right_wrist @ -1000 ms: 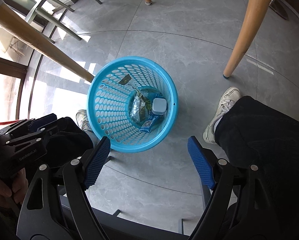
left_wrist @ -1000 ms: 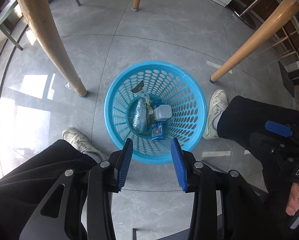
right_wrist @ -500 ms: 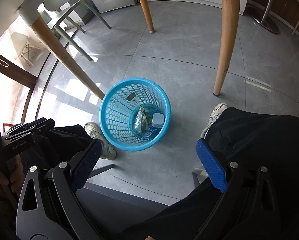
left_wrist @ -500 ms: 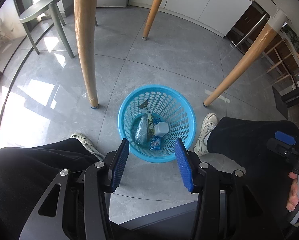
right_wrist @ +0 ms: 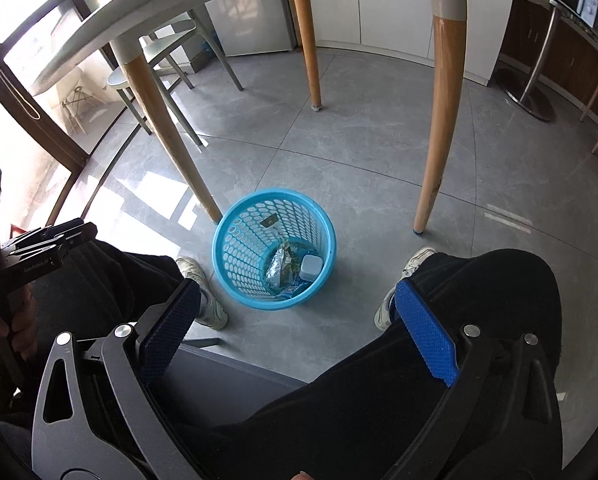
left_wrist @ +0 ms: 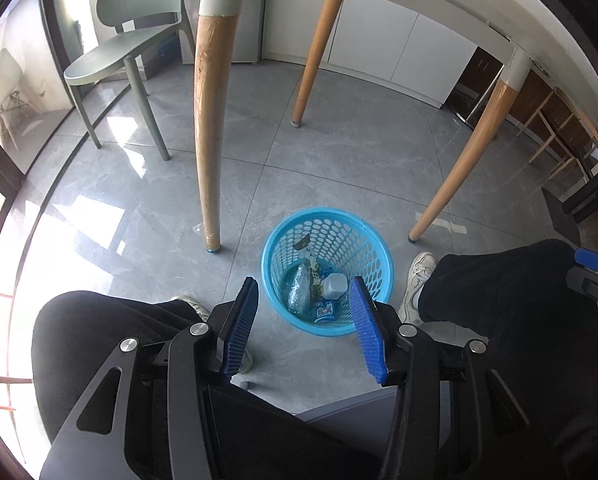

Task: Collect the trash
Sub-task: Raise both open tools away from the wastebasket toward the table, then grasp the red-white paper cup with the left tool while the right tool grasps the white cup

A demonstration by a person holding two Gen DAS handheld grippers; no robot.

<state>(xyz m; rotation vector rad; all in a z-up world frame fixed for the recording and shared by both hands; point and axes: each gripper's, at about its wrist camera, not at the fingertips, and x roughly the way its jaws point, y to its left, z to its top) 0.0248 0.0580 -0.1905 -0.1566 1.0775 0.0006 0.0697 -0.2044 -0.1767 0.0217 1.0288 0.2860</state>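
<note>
Below, bare grey floor tiles (left_wrist: 339, 168) spread ahead of both our tongs, bounded by three wooden table legs (left_wrist: 209, 128) and our two black-trousered knees. One blue perforated trash basket (left_wrist: 373, 248) stands on the floor ahead of the left gripper (left_wrist: 303, 320), holding a silver foil wrapper (left_wrist: 299, 290), a pale square cup (left_wrist: 334, 285) and smaller packets. Left jaws half apart, empty; right gripper (right_wrist: 295, 328) jaws opening wide, empty
</note>
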